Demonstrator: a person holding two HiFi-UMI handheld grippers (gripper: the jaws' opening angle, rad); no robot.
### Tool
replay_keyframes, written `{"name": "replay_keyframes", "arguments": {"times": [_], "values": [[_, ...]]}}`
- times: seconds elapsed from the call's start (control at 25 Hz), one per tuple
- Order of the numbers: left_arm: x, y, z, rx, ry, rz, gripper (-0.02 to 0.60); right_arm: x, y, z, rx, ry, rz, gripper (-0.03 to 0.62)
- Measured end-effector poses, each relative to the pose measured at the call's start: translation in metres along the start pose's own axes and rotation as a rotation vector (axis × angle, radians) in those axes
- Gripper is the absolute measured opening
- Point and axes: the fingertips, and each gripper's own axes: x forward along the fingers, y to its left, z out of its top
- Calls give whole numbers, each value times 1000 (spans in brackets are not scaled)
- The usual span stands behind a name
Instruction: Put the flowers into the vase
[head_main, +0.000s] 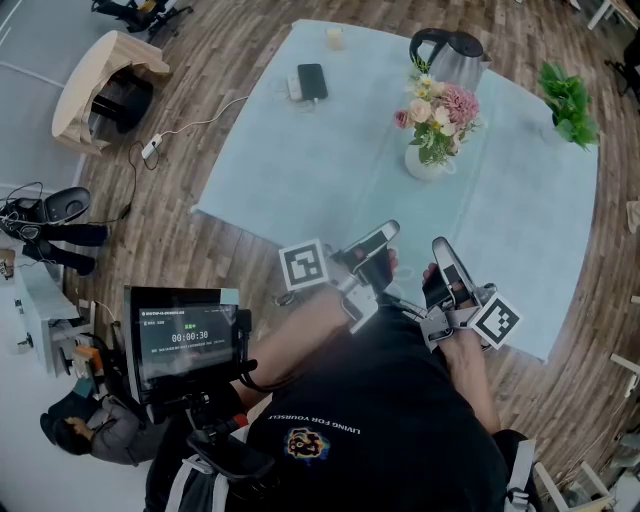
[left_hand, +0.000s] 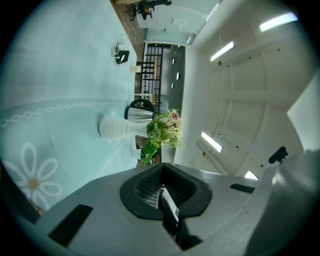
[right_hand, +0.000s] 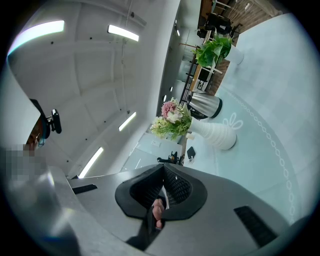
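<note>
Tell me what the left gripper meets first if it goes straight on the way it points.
Most likely the white vase holding the flowers: it stands nearly dead ahead of the left gripper, with only bare tablecloth between. Depth is hard to judge.

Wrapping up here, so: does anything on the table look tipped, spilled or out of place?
Nothing stands out. The white vase stands upright on the tablecloth with the flowers in it; kettle and potted plant are upright too, no spill visible.
</note>
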Motion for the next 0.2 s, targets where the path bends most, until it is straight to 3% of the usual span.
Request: {"name": "replay_keyframes", "arguments": {"times": [0.2], "values": [[0, 1, -1, -7, 0, 2, 8, -1, -1, 0, 1, -1, -4, 18]]}}
